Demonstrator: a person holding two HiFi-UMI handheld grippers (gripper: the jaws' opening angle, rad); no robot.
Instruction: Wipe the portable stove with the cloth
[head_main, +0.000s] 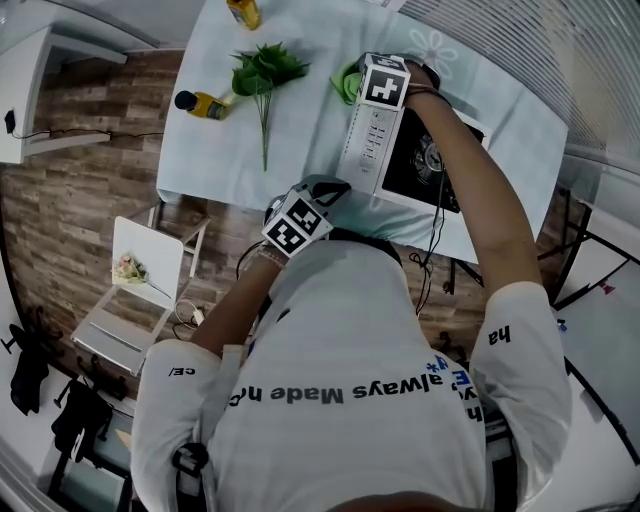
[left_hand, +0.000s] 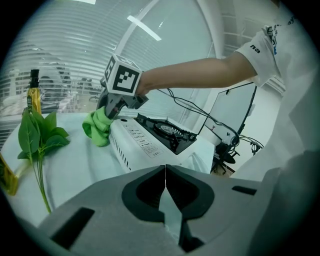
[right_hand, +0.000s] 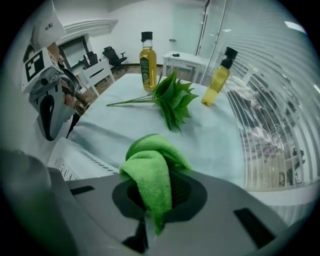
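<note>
Right claw (right_hand: 152, 197) clamping green cloth (right_hand: 150, 162) at stove (left_hand: 150, 142) end, left claw (left_hand: 165, 185) closed, empty

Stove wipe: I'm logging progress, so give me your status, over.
Right claw shut on green cloth, at stove's far corner. Left claw shut, empty, off the stove. Nothing blocking.

The person wears a white T-shirt (head_main: 350, 330) with dark letters; the grey left gripper (left_hand: 165, 172) and right gripper (right_hand: 155, 182) both have black-and-white square marks.
</note>
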